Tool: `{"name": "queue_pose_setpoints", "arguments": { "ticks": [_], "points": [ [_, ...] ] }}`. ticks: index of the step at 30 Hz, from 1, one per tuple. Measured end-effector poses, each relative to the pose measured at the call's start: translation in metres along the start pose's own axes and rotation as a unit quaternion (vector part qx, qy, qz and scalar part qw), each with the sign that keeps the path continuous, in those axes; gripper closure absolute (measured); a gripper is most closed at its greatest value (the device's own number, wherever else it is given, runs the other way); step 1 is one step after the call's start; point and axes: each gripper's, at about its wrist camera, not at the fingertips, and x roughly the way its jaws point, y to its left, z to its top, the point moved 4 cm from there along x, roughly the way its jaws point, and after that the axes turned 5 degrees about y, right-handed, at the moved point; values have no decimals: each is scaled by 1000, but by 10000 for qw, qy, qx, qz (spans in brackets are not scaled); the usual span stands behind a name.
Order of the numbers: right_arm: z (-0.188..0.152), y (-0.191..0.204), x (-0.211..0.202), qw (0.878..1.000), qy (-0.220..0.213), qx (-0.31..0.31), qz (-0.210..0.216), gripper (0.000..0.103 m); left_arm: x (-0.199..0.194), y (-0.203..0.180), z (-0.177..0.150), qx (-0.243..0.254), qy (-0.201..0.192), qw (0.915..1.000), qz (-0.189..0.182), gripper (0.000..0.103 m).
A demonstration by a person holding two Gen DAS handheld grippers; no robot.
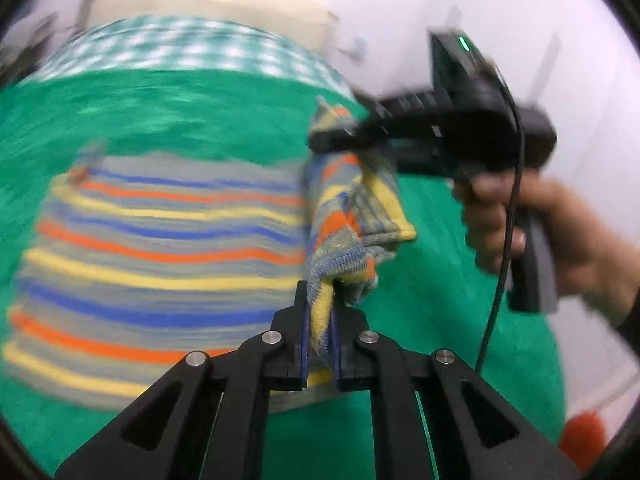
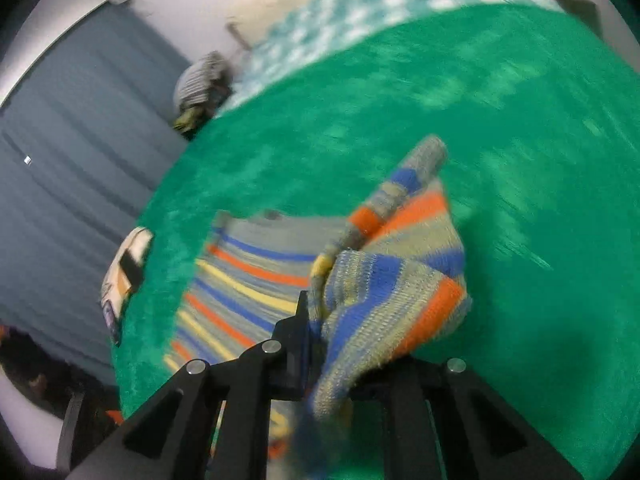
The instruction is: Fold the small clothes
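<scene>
Fingers of the left gripper pinched narrow on a yellow edge of the striped knit garment, cloth squeezed between the blue pads. Fingers of the right gripper closed on another bunched part of the same garment, knit draped over the right finger and hiding it. From the left wrist, right gripper seen just beyond the garment's raised fold, clamped on its far edge, with a bare hand wrapped round the black handle and a black cable hanging past it. Rest of the garment spread flat, stripes of orange, blue, yellow and grey, lying on the green plush cover. Beyond the garment, a green-and-white checked cloth, blurred. Left of the garment in the right wrist view, a small striped bundle and blue curtains.
</scene>
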Motion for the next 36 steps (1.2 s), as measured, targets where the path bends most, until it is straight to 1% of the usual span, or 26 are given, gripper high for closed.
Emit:
{"name": "queue_pose_setpoints", "arguments": {
  "ticks": [3,5,8,9,10,11,12,13,15,17,19,21,22,23,24,25,26,27,28,29,30,31,32,33,35,36],
  "points": [
    [16,49,36,9989,151,-433,63,90,-31,53,2,-613,-105,9980,144,96],
    [23,81,71,9977,308,-602,107,90,-40,82,-1,-853,-109,9956,369,96],
    [24,110,118,9963,533,-670,113,90,-53,125,-16,-1257,-37,9894,726,95],
    [21,121,135,9958,606,-670,175,90,-58,139,-25,-1407,-7,9862,876,91],
    [16,133,152,9948,658,-739,243,85,-61,151,-31,-1545,96,9824,1045,86],
    [11,139,162,9939,714,-801,260,76,-58,155,-40,-1658,219,9798,1095,70],
    [5,144,172,9926,843,-792,377,65,-52,161,-40,-1801,327,9779,1009,63],
    [0,148,178,9919,921,-697,529,44,-59,166,-43,-1870,302,9774,936,61],
    [-6,149,168,9936,691,-661,598,42,-74,169,-45,-1840,182,9775,1019,38],
    [-7,144,146,9958,360,-634,548,42,-91,167,-42,-1730,-85,9809,881,29],
    [-13,132,111,9972,37,-686,282,43,-93,163,-36,-1650,-171,9833,749,22],
    [-24,130,91,9944,-9,-1043,-146,47,-82,160,-23,-1584,-124,9845,748,22],
    [-36,132,84,9906,68,-1334,-290,54,-75,160,-16,-1588,-80,9843,767,22],
    [-44,133,82,9884,144,-1474,-344,60,-68,162,-11,-1633,-53,9833,808,31],
    [-65,134,82,9848,327,-1661,-385,60,-57,171,-8,-1774,45,9800,904,48],
    [-82,133,86,9828,490,-1739,-377,61,-48,177,-10,-1903,212,9773,904,92],
    [-99,130,94,9811,694,-1764,-395,62,-34,183,-15,-2062,506,9729,921,96],
    [-115,125,103,9790,915,-1761,-469,62,-27,194,-23,-2185,681,9684,988,96],
    [-130,118,114,9758,1152,-1754,-610,63,-24,198,-28,-2199,730,9684,925,96],
    [-145,112,122,9733,1222,-1783,-773,63,-25,198,-30,-2119,765,9701,909,94],
    [-151,112,116,9754,912,-1845,-793,63,-28,197,-30,-2016,797,9716,945,91],
    [-152,112,112,9772,810,-1802,-779,63,-34,195,-29,-1915,865,9723,1027,86],
    [-151,111,108,9800,818,-1654,-747,63,-43,195,-28,-1862,905,9716,1147,76],
    [-148,109,101,9833,791,-1481,-698,63,-53,195,-24,-1841,860,9717,1202,70],
    [-134,111,78,9873,479,-1367,-659,63,-72,196,-14,-1745,588,9746,1272,48],
    [-126,112,69,9870,320,-1420,-680,63,-81,196,-3,-1661,379,9764,1328,41]
  ]
}}
